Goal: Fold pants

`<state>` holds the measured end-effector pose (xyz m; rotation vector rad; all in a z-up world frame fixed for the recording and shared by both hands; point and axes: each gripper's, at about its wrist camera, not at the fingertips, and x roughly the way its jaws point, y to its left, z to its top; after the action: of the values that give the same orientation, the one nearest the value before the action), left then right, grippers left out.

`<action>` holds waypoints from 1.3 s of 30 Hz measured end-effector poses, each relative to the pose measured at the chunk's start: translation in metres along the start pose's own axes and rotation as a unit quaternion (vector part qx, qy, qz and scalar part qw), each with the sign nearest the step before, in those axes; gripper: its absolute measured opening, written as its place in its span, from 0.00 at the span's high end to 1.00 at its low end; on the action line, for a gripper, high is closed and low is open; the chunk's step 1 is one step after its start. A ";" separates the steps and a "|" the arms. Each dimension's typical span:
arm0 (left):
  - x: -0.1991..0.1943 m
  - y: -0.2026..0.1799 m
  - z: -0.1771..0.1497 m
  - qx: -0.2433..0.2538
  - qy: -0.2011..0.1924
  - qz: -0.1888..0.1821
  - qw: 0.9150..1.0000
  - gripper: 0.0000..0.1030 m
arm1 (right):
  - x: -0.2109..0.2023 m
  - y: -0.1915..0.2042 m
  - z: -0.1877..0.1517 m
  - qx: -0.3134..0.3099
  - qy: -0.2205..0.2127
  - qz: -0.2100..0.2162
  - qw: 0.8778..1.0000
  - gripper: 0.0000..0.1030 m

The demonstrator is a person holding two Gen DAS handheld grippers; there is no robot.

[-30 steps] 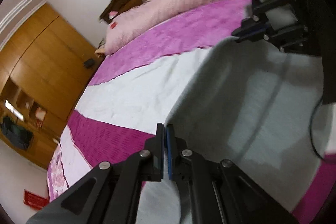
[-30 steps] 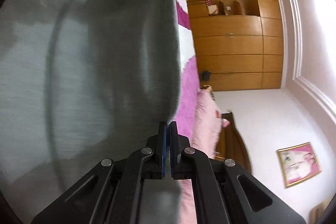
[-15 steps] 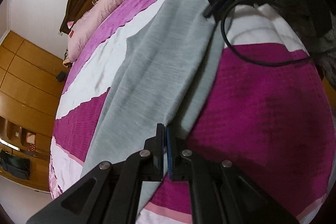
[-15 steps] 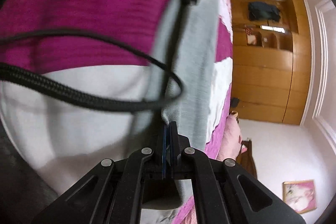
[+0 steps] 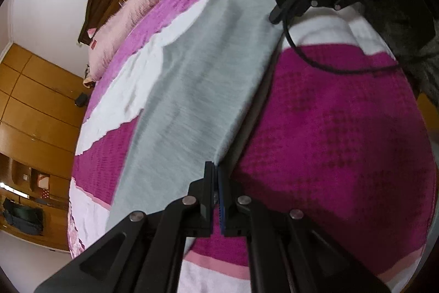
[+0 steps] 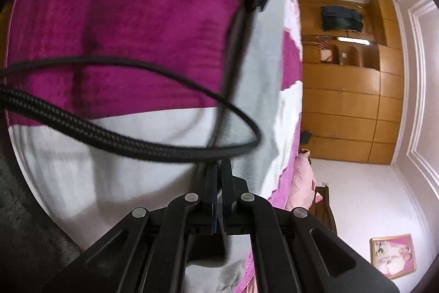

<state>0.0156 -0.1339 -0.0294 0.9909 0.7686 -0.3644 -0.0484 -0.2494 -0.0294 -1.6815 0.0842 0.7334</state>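
2 black grippers are each pinching, jaws closed, an edge of the long grey knit pants (image 5: 197,89): left gripper (image 5: 216,183) and right gripper (image 6: 218,177). The pants are stretching between them over the magenta-and-white bedspread (image 5: 329,128).

One pair of gray pants (image 5: 203,78) lies across one bed (image 5: 343,128) with two grippers clamped on it — the left gripper (image 5: 215,177) and the right gripper (image 6: 219,177) — alongside one black braided cable (image 6: 115,136), one wooden wardrobe (image 6: 345,106) and one framed picture (image 6: 392,256).
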 end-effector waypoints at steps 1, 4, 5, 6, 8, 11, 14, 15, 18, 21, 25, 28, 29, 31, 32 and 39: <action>0.001 -0.002 0.000 0.002 0.001 0.002 1.000 0.98 | 0.001 0.004 0.001 -0.006 0.003 -0.001 1.000 0.99; -0.005 -0.003 0.000 -0.021 0.010 -0.013 1.000 0.93 | -0.004 0.006 0.002 0.007 -0.001 -0.019 1.000 0.99; -0.011 0.001 0.000 -0.049 0.014 -0.032 0.998 0.91 | -0.008 0.001 0.002 0.030 -0.004 -0.012 0.999 0.93; -0.019 0.005 -0.001 -0.079 0.010 -0.051 0.996 0.89 | -0.014 -0.006 0.000 0.059 -0.005 -0.004 0.998 0.77; -0.035 0.013 -0.001 -0.132 -0.006 -0.085 0.988 0.83 | -0.027 -0.017 -0.008 0.110 -0.007 0.006 0.994 0.63; -0.055 0.019 0.004 -0.178 -0.025 -0.104 0.978 0.74 | -0.047 -0.054 -0.043 0.274 -0.006 0.054 0.960 0.62; -0.057 0.026 0.024 -0.210 -0.038 -0.093 0.973 0.73 | -0.049 -0.086 -0.113 0.485 -0.004 0.138 0.863 0.62; -0.055 0.027 0.030 -0.218 -0.038 -0.083 0.972 0.73 | -0.044 -0.093 -0.148 0.566 -0.001 0.164 0.808 0.62; -0.035 0.032 0.055 -0.253 -0.034 -0.056 0.965 0.73 | -0.023 -0.089 -0.238 0.741 -0.010 0.213 0.636 0.62; -0.008 0.042 0.070 -0.300 -0.017 -0.045 0.953 0.73 | 0.006 -0.065 -0.291 0.816 -0.008 0.242 0.525 0.62; 0.019 0.048 0.070 -0.349 0.009 -0.066 0.935 0.73 | 0.036 -0.055 -0.301 0.818 -0.007 0.273 0.506 0.63; 0.026 0.043 0.067 -0.350 0.024 -0.070 0.934 0.73 | 0.051 -0.050 -0.300 0.805 0.018 0.284 0.520 0.63; 0.026 0.041 0.065 -0.345 0.024 -0.067 0.936 0.73 | 0.051 -0.045 -0.298 0.803 0.018 0.285 0.523 0.63; 0.023 0.039 0.063 -0.339 0.025 -0.065 0.938 0.73 | 0.053 -0.043 -0.295 0.806 0.009 0.288 0.517 0.79; 0.023 0.038 0.062 -0.335 0.026 -0.064 0.940 0.73 | 0.054 -0.045 -0.294 0.806 0.005 0.289 0.517 0.81; 0.018 0.031 0.056 -0.321 0.035 -0.047 0.945 0.73 | 0.024 -0.061 -0.301 0.734 0.080 0.232 0.633 0.82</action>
<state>0.0700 -0.1645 -0.0058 0.3542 0.9215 -0.1400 0.1226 -0.4988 0.0293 -0.0677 0.9998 0.5434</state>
